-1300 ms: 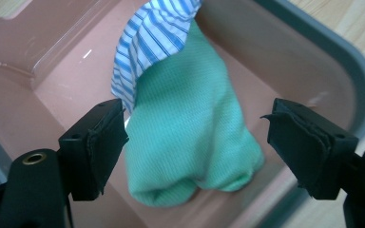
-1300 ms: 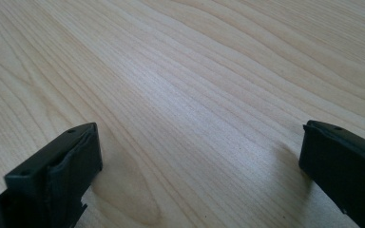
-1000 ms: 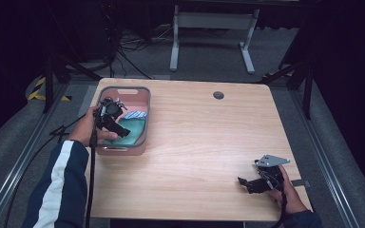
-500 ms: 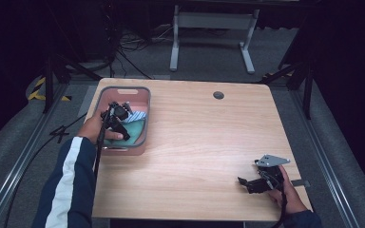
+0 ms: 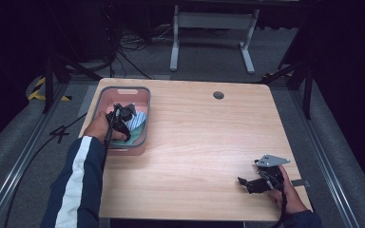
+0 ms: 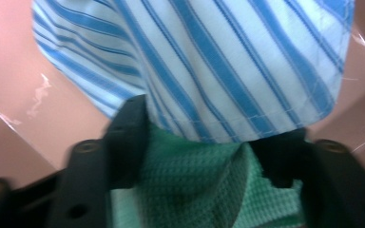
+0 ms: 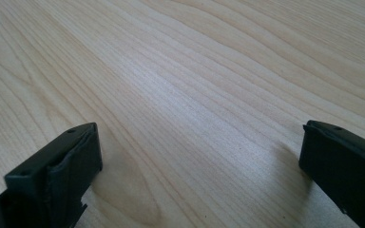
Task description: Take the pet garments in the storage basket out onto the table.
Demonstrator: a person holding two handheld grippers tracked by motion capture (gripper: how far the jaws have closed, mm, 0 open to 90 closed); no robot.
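Two cloths lie in the pink plastic tub (image 5: 143,137) at ten o'clock; left gripper (image 6: 199,156) jaws, just closing, pinch the green waffle cloth (image 6: 195,190), not yet lifted. Right gripper (image 7: 197,156) rests apart at five o'clock.

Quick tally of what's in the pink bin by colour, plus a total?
Blue-and-white striped cloth: 1
Green waffle-weave cloth: 1
Total: 2 cloths in the pink bin. The left gripper has just been closing its jaws, with the green cloth bunched between them.
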